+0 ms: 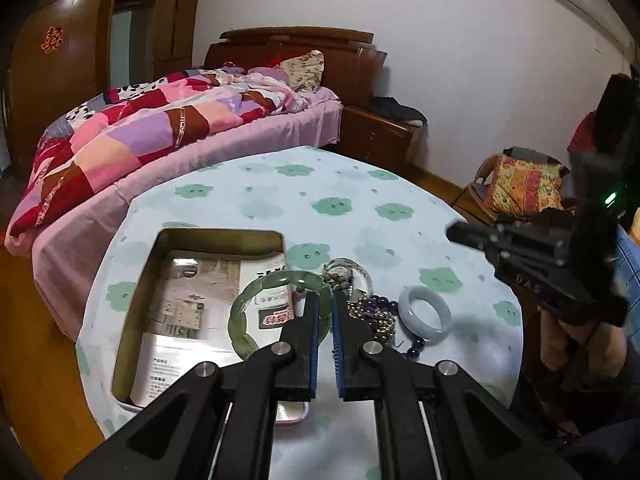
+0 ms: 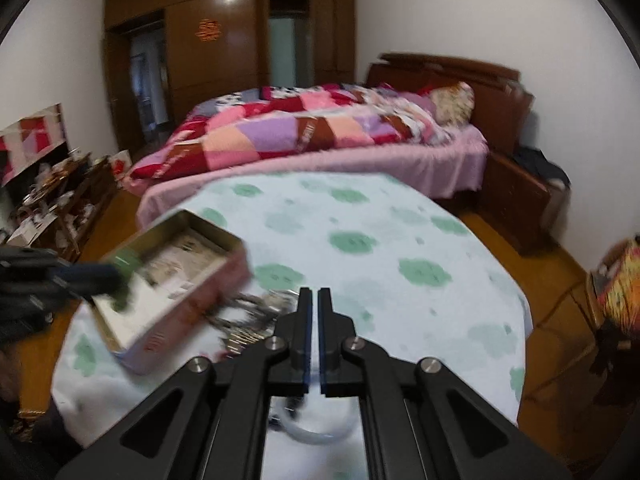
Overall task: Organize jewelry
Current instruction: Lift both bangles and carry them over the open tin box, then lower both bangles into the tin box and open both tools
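In the left wrist view my left gripper [image 1: 325, 300] is shut on a green jade bangle [image 1: 256, 296] and holds it over the right part of an open tin box [image 1: 132, 312] lined with leaflets. Beside the box lie a heap of beads and chains [image 1: 372, 312] and a pale bangle [image 1: 425, 313]. My right gripper [image 1: 456, 232] hovers empty above the table at the right. In the right wrist view its fingers [image 2: 315, 304] are closed with nothing between them, above the jewelry heap [image 2: 248, 320]. The box [image 2: 180, 280] and green bangle [image 2: 124, 276] show blurred at left.
A round table with a pale cloth with green flower prints [image 1: 320, 200] holds everything. A bed with a patchwork quilt [image 1: 152, 120] stands behind it. A chair with a patterned cushion [image 1: 520, 188] is at the right. Wooden floor surrounds the table.
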Motion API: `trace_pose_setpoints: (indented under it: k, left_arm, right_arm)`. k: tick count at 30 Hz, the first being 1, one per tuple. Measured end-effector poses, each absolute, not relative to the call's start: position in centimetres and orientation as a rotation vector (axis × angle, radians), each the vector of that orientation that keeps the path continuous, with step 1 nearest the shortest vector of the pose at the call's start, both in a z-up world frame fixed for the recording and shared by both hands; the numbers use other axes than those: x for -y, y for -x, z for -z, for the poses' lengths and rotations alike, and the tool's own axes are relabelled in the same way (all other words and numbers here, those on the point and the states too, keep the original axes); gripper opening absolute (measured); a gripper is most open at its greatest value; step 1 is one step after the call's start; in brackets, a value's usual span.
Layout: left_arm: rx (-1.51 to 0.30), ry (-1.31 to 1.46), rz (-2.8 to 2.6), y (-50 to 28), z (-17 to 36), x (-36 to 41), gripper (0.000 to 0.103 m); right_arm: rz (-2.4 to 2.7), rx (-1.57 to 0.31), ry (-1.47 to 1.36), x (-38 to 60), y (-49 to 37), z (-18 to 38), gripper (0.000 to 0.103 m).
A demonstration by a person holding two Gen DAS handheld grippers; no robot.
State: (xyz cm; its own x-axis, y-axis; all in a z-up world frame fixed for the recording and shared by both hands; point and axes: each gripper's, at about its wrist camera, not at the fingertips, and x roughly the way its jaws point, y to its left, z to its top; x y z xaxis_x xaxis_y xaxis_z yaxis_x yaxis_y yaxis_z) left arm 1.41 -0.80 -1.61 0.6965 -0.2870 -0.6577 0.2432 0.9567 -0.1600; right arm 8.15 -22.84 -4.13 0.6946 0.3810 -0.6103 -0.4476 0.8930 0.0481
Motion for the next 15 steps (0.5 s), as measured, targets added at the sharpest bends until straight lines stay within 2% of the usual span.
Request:
trace_pose_setpoints:
  k: [1,3,5,13,15]
  left_arm:
    - [-0.743,0.064,0.293,-1.5,1.6,0.7,0.005]
    - [-0.739,0.069,0.291,-1.7,1.7,0.5,0.005]
    - [-0.739,0.08,0.291,-2.1,1.8,0.4,0.005]
    - [-0.751,0.087,0.288,-2.9,2.3,0.1,0.005]
    - [-0.754,0.088,0.286,-3.0,2.4,0.0,0.005]
  right_arm:
    - [-0.456,-0.683,0.094,23.7,-8.4,4.8,0.011]
    - [-0.439,-0.737,0.048,25.5,-8.7,6.2,0.034]
    - [-0.426,-0.781,0.057,26.1,-8.7,7.5,0.051]
    - [-0.437,-0.905,0.184,23.7,-9.9,11.2,0.048]
    - [-0.456,-0.939,0.186,23.6,-10.5,12.2,0.039]
